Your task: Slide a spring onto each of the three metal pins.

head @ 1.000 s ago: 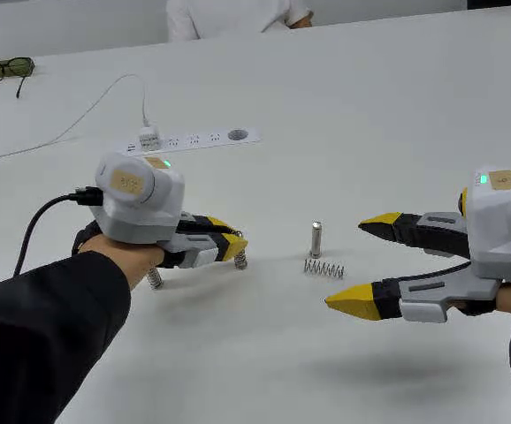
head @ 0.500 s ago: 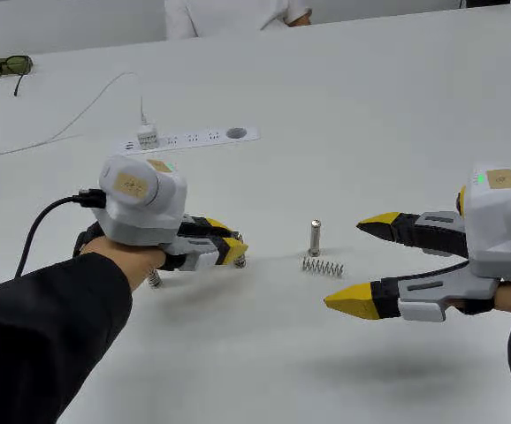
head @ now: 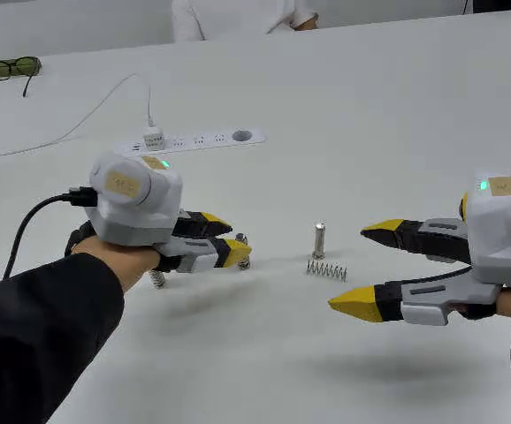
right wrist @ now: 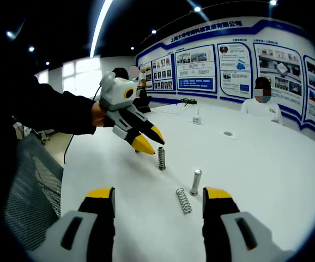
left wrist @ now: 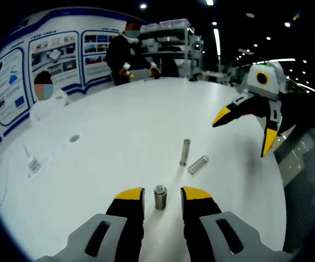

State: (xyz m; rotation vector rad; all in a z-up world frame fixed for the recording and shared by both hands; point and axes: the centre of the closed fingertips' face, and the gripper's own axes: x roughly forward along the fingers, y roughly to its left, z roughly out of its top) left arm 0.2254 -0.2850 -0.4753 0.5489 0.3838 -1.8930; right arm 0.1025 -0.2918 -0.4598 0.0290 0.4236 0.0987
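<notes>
Roughly mid-way across the white surface [head: 397, 124] a bare metal pin [head: 319, 240] stands upright. A loose spring [head: 326, 268] lies on its side just beside the pin's foot, on the near side in the head view. In the right gripper view the same bare metal pin [right wrist: 195, 182] and loose spring [right wrist: 183, 200] sit just ahead of that gripper's jaws.

To the left stands a sprung pin [head: 242, 256], upright with a coil around its shaft. The left gripper [head: 229, 246] has its two yellow-tipped jaws set on either side of it. In the left gripper view the jaws of the left gripper [left wrist: 163, 192] are parted only a little, with a narrow gap showing on each side of the sprung pin [left wrist: 159, 197], so it grips nothing.

Under the left hand another upright spring [head: 156, 278] shows on the surface; whether a pin is inside it I cannot tell.

The right gripper [head: 347, 268] hovers to the right of the bare pin and loose spring, near them but apart, with its jaws spread wide and empty.

Farther back lie a power strip [head: 194, 140] with a white cable [head: 87, 110], and glasses [head: 3, 67] near the far left edge. A person [head: 238, 16] sits at the far side.
</notes>
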